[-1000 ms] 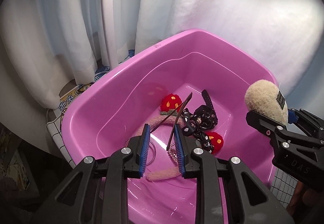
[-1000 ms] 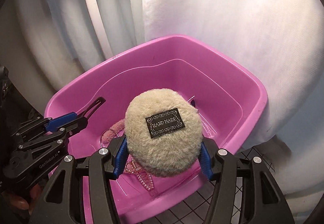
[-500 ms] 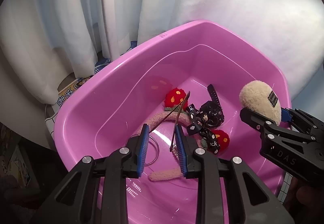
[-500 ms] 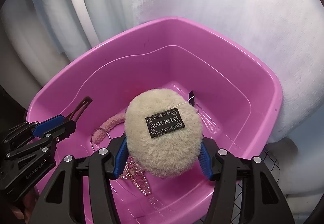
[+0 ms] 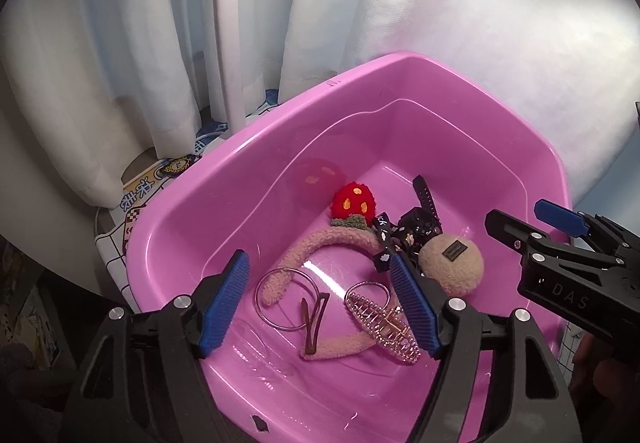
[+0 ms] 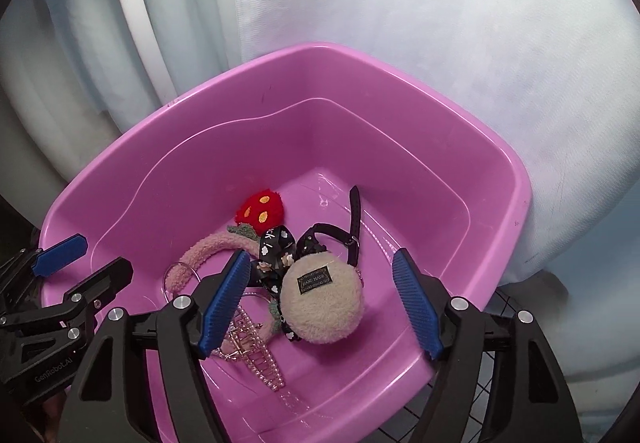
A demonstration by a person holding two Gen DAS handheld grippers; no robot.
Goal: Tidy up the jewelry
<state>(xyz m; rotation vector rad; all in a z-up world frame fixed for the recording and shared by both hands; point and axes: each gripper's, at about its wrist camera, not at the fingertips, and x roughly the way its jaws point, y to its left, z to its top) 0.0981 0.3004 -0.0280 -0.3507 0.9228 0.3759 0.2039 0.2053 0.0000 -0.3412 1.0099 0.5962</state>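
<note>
Occlusions and cut-offs, both wrist views.

Lower arc of pink fuzzy headband (image 5: 320, 243) covered by pearl claw clip (image 5: 382, 325) in left view; mostly behind left finger pad (image 6: 226, 299) in right view. Black dotted ribbon (image 6: 276, 247) partly under beige plush puff (image 6: 322, 303); lettering reads only "ck". Puff label text (image 5: 453, 252) too small to read. Printed sheet (image 5: 160, 179) beside pink tub (image 5: 248, 147) largely behind curtain (image 5: 140, 43). Gripper bodies cut by bottom edges.

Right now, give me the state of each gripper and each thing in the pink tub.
Left gripper: jaws open, holding nothing.
Right gripper: jaws open, holding nothing.
Puff: lying in the tub, label up.
Claw clip: lying on the headband.
Snap clip: lying flat.
</note>
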